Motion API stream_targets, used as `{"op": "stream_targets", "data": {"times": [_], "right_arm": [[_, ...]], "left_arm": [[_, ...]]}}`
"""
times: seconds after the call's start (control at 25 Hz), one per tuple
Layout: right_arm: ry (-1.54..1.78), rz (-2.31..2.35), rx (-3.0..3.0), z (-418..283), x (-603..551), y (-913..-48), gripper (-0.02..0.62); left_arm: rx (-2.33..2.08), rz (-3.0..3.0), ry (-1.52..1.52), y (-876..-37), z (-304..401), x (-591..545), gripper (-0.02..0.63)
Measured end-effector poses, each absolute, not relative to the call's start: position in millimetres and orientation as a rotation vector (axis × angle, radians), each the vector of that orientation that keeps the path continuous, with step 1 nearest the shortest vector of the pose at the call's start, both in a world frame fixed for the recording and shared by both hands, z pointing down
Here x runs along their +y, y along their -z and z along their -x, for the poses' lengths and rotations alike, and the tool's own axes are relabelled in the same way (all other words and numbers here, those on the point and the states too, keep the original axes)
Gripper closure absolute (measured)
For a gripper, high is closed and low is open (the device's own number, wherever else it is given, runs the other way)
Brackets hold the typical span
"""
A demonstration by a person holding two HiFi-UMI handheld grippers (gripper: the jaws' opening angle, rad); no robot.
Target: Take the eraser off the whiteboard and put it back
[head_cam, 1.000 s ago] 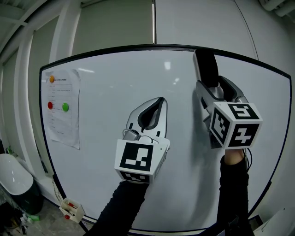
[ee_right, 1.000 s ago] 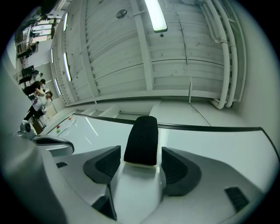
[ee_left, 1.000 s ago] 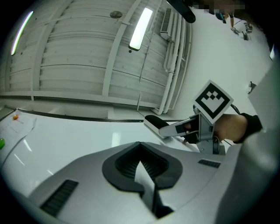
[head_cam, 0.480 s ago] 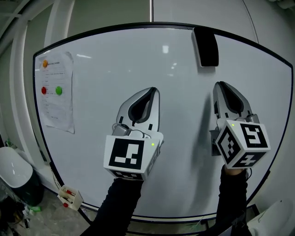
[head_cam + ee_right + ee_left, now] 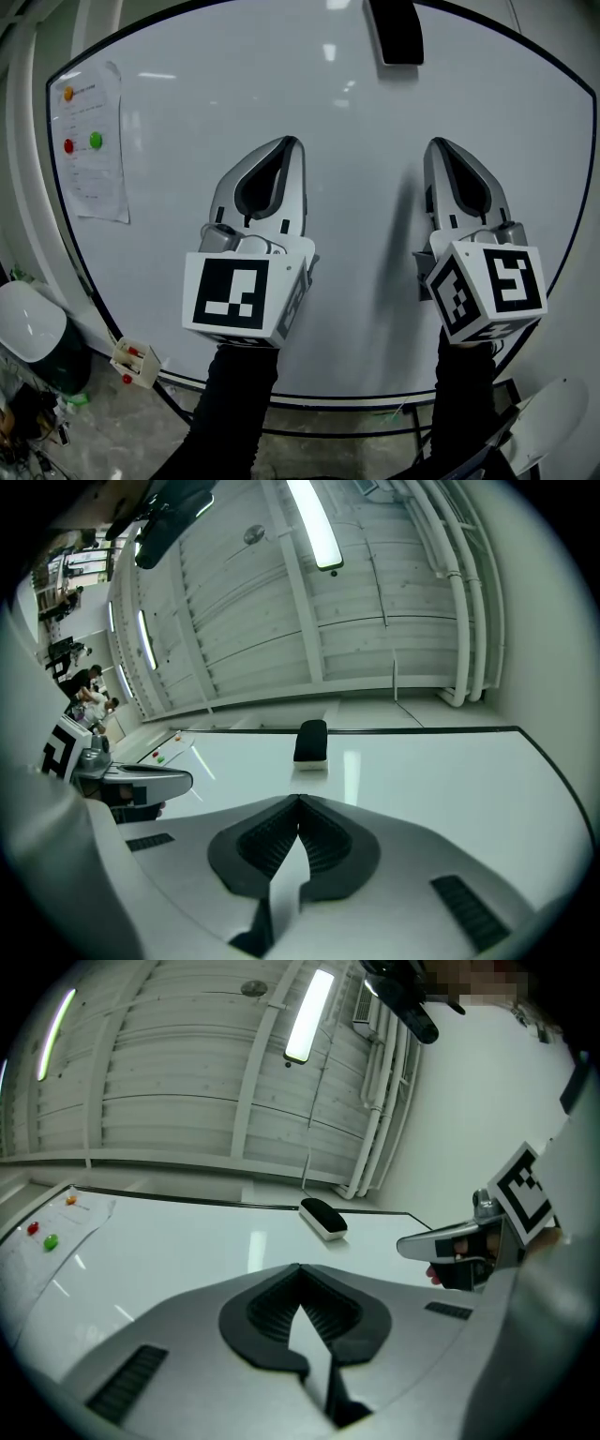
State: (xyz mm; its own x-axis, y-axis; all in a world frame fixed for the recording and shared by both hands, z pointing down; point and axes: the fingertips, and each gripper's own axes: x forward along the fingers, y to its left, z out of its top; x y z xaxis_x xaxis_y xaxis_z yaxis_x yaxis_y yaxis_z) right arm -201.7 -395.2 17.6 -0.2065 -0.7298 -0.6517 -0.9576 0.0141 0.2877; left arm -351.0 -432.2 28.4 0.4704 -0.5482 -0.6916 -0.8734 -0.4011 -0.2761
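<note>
Quick status from my end. The eraser (image 5: 396,33) is sitting on the whiteboard (image 5: 356,141), right up near the top edge. It's a dark block with a pale underside, and the head view cuts off its top. Neither gripper is anywhere near it; both are lower down in front of the board, well apart from it.

The left gripper (image 5: 289,142) has its jaws clenched tip to tip with nothing in them, and the left gripper view shows the pads meeting at the front. The right gripper (image 5: 439,145) has jaws that have just been closing. In the right gripper view they're pressed together, again with nothing between them. Both point up along the board, side by side, with a gap of bare white between them. From the right gripper view the eraser (image 5: 311,742) is almost dead ahead of the jaws, and from the left one it sits a bit off to the right (image 5: 323,1218).

Over on the left of the board there's a sheet of paper (image 5: 91,150) with an orange, a red and a green magnet on it.
</note>
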Motion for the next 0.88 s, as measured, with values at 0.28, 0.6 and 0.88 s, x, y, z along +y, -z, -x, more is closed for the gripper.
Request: {"op": "stream_targets", "data": {"times": [0.28, 0.6, 0.88], "right_arm": [[-0.924, 1.750, 2.027, 174, -383, -49, 0.586], [-0.884, 1.736, 2.069, 153, -374, -72, 0.588], [-0.877, 1.721, 2.104, 155, -381, -76, 0.588]], "left_arm": [[1.186, 2.148, -0.654, -50, 319, -421, 0.601], [1.212, 2.151, -0.617, -66, 292, -405, 0.600], [1.261, 2.154, -0.597, -71, 293, -409, 0.601]]}}
